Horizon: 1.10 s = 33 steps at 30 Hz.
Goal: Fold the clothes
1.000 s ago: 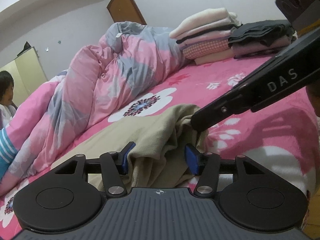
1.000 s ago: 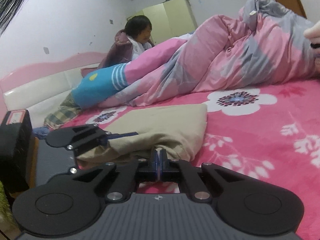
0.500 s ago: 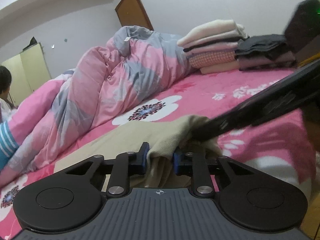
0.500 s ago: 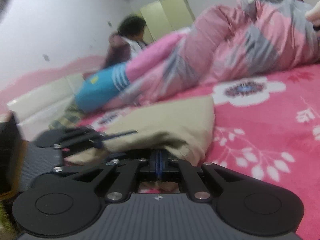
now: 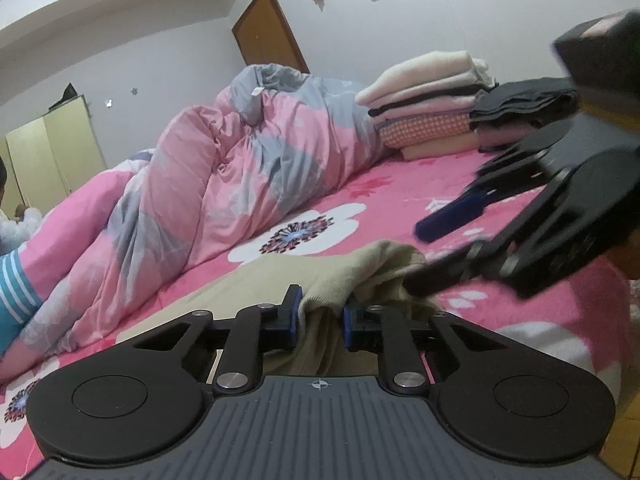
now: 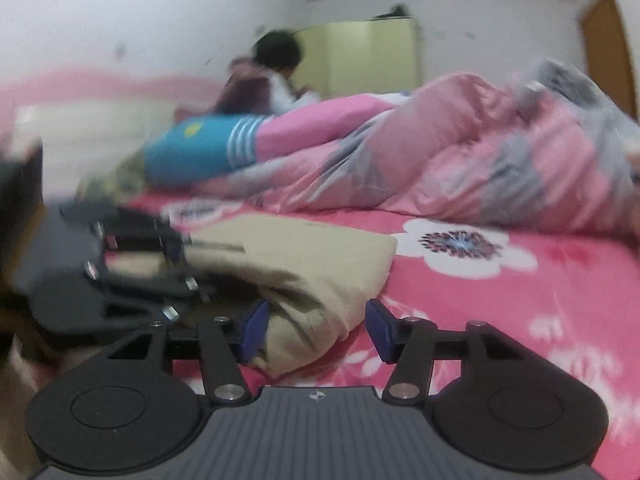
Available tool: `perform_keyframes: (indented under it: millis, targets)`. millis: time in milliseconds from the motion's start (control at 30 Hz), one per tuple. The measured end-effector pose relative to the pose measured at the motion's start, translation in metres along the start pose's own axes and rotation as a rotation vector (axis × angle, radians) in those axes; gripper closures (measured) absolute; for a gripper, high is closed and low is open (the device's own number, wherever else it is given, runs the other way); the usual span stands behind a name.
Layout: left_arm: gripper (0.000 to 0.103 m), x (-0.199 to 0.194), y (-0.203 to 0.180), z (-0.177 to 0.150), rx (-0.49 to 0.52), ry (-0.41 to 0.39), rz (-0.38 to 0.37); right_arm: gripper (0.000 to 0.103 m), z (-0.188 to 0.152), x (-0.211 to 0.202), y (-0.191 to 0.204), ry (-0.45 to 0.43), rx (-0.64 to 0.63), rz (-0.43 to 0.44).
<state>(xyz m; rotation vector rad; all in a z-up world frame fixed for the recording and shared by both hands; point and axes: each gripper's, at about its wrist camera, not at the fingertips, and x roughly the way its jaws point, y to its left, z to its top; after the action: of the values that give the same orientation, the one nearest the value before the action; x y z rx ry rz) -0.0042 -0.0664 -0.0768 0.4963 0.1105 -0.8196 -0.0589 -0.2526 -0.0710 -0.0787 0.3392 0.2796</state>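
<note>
A bunched edge of the beige knit garment [image 5: 352, 280], lying on the pink floral bed sheet [image 5: 520, 312], is clenched by the left hand-held gripper [image 5: 320, 316]. The right hand-held gripper [image 6: 316, 328] has just been opening — cloth between its jaws is released. A corner should be regripped before lifting. Behind lie a pink-and-grey quilt [image 5: 240, 184] and stacked folded clothes [image 5: 432, 108] — a person [image 6: 276, 72] sits beyond.

A plain beige garment [image 5: 280, 280] lies on the hot-pink bed sheet [image 5: 400, 192], which is printed with white flowers. Beside the garment, the quilt [image 5: 240, 168] is pink with grey patches; the gripper fingers [image 5: 290, 314] have blue pads.
</note>
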Motion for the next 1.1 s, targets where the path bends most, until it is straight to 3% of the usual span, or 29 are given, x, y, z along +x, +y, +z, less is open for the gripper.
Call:
perform_keyframes:
  millis: [100,267,300,400,500,567,667,700,733,900,1000,1033,1100]
  targets:
    - [0.087,-0.002,0.0,-0.001,0.004,-0.013,-0.004,0.049,0.002,0.013,0.008,0.006,-0.157,-0.008]
    - [0.088,-0.004,0.003,-0.002,-0.012,-0.037,-0.009,0.069,0.005,0.018,0.025,-0.055,-0.287,-0.04]
    - [0.088,-0.004,0.003,-0.002,-0.011,-0.042,-0.011,0.077,0.003,0.018,0.03,-0.066,-0.319,-0.057]
    - [0.089,-0.006,0.003,-0.003,-0.005,-0.057,-0.016,0.084,-0.007,0.019,0.054,-0.109,-0.456,-0.163]
    - [0.091,-0.004,0.001,-0.004,0.005,-0.049,-0.025,0.084,-0.024,0.036,0.079,-0.101,-0.649,-0.312]
    - [0.091,-0.004,0.0,-0.005,0.004,-0.052,-0.021,0.084,-0.032,0.042,0.086,-0.1,-0.705,-0.355]
    - [0.091,-0.008,0.003,-0.004,-0.005,-0.063,-0.015,0.078,-0.022,0.033,0.082,-0.097,-0.63,-0.292]
    - [0.091,-0.008,0.004,-0.004,-0.005,-0.063,-0.015,0.063,-0.018,0.028,0.079,-0.104,-0.597,-0.259]
    - [0.091,-0.008,0.004,-0.005,-0.003,-0.063,-0.014,0.056,-0.016,0.023,0.076,-0.113,-0.578,-0.246]
    - [0.092,-0.009,0.004,-0.005,-0.006,-0.07,-0.016,0.048,-0.014,0.014,0.069,-0.089,-0.552,-0.206]
    - [0.092,-0.011,0.005,-0.007,-0.003,-0.072,-0.025,0.054,-0.018,0.022,0.071,-0.061,-0.584,-0.242]
    - [0.092,-0.012,0.004,-0.008,0.005,-0.073,-0.024,0.077,-0.017,0.023,0.073,-0.072,-0.579,-0.259]
    - [0.092,-0.015,0.003,-0.01,0.02,-0.075,-0.023,0.085,-0.016,0.025,0.079,-0.096,-0.581,-0.301]
